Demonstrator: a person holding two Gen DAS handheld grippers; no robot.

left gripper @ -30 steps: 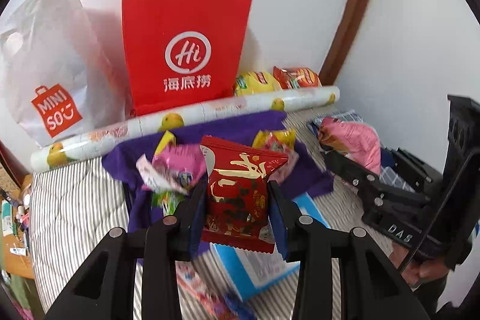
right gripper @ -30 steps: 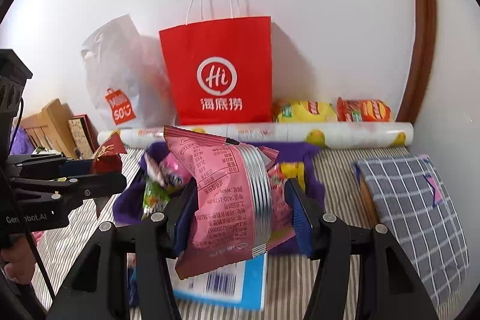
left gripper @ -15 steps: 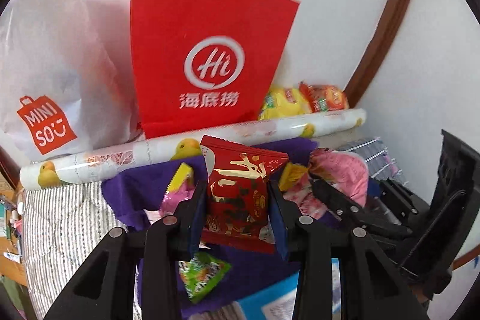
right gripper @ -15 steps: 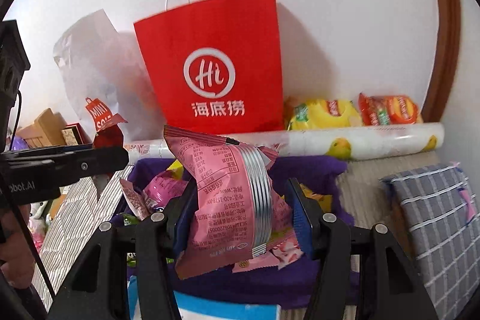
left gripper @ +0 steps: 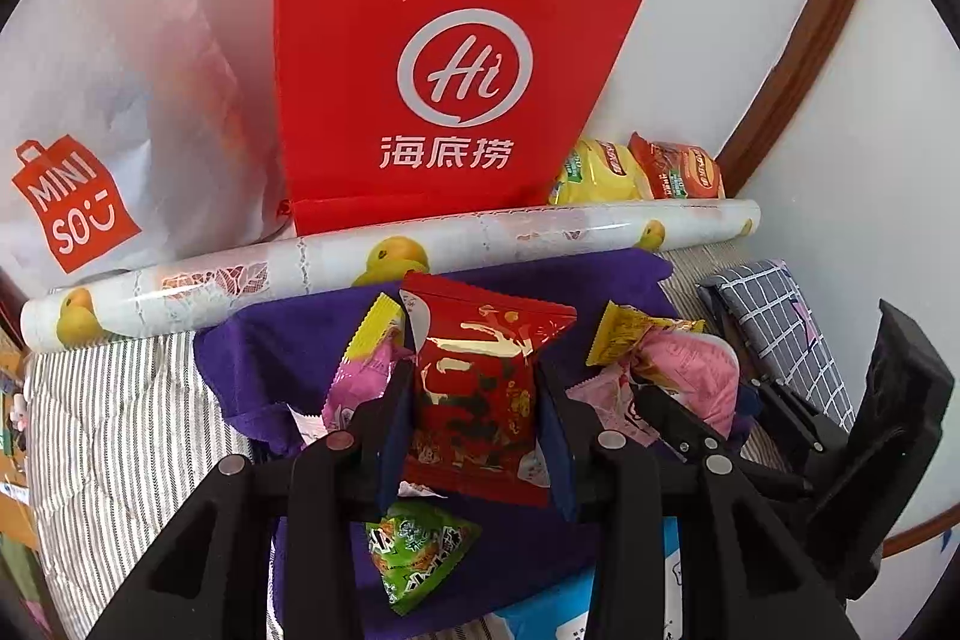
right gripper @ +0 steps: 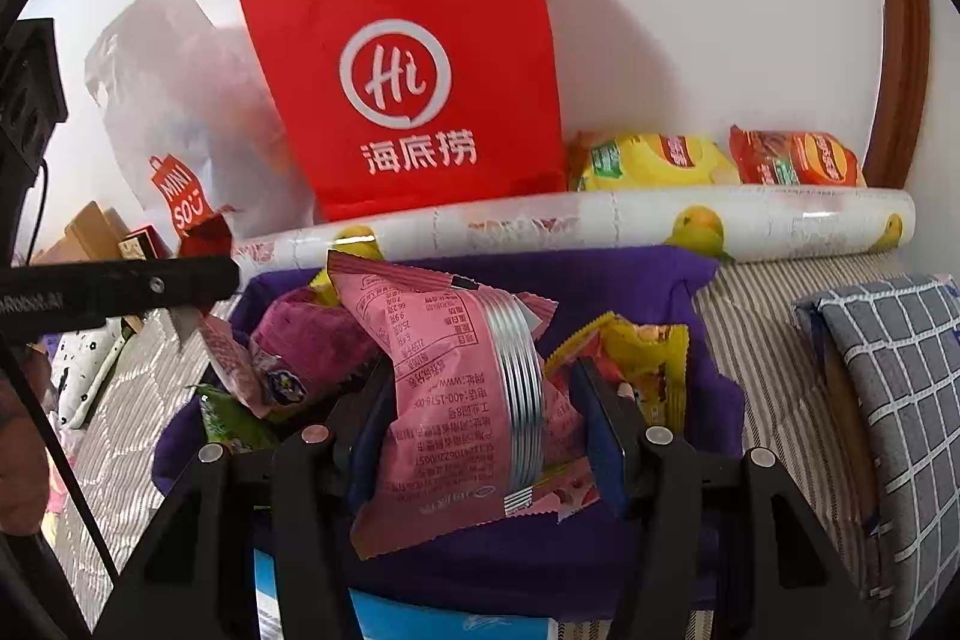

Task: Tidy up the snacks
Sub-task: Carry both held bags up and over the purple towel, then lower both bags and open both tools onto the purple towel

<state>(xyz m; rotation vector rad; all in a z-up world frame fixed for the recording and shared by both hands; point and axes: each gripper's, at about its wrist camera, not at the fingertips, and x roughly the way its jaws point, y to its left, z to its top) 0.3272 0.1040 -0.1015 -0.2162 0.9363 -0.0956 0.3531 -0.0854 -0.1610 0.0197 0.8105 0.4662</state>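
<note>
Left gripper (left gripper: 477,400) clamps a red snack packet (left gripper: 480,388), right gripper (right gripper: 489,412) clamps a pink snack packet (right gripper: 456,418); both hang over the purple cloth (right gripper: 630,280), red bag (right gripper: 408,100) at twelve o'clock

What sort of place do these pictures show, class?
Probably a bedroom at home: a striped bed sheet, a checked pillow against the wall, and shopping bags with loose snacks on a purple cloth.

Ahead of my claws the purple cloth (right gripper: 630,280) is crowded with loose snack packets (right gripper: 300,340), leaving bare patches only toward its far edge. Beyond, the paper roll (right gripper: 600,220) and red bag (right gripper: 408,100) block the wall; my right side is hemmed by the checked cushion (right gripper: 888,370).
</note>
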